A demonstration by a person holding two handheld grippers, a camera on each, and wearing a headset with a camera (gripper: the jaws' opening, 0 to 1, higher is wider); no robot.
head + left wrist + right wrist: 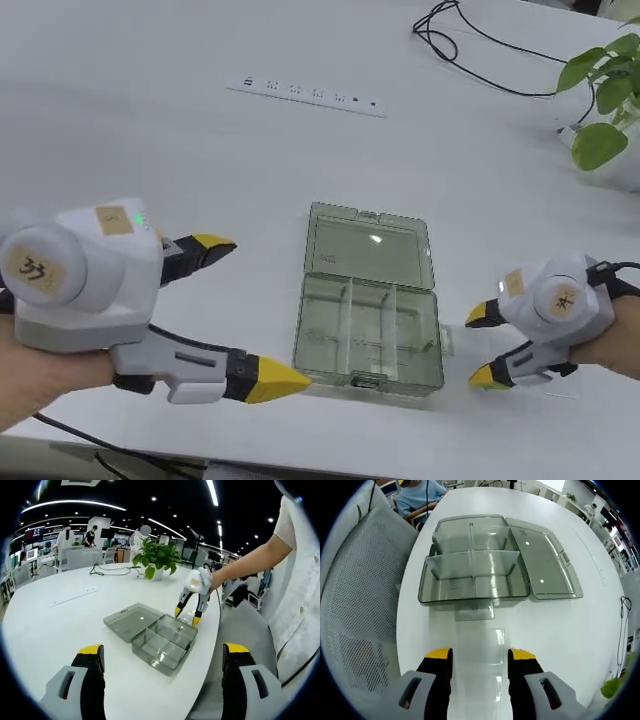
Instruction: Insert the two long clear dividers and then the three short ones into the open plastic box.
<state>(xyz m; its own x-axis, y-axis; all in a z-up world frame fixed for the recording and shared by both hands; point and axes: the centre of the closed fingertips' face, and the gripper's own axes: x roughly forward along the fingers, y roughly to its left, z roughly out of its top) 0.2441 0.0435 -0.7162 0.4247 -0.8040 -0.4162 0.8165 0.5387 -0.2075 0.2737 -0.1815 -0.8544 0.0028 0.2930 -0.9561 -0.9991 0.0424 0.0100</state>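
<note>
Smoke-grey translucent plastic box (365, 372) (150, 655) (465, 594) is set close to the desk's front edge, roughly mid-width, with its hinged lid (370, 240) (545, 565) folded flat toward the far edge. Clear dividers (470, 561) are seen standing upright inside the tray; at least one long one runs across it, and the exact count cannot be told. Thin clear flat divider pieces (481, 635) are laid loose on the white desk (200, 150) just beside the box's right side. Right gripper (475, 350) (186, 618) (481, 654) is held over those loose pieces, yellow-tipped jaws parted, nothing pinched between them; contact with the pieces cannot be told. Left gripper (258, 310) (162, 649) is held clear of the box on its left side, near the front edge, jaws spread wide and holding nothing. Long white power strip (305, 92) is laid toward the far edge, well apart from the box. Black looped cable (450, 40) and a green leafy plant (600, 90) (156, 557) are placed toward the far right corner.
</note>
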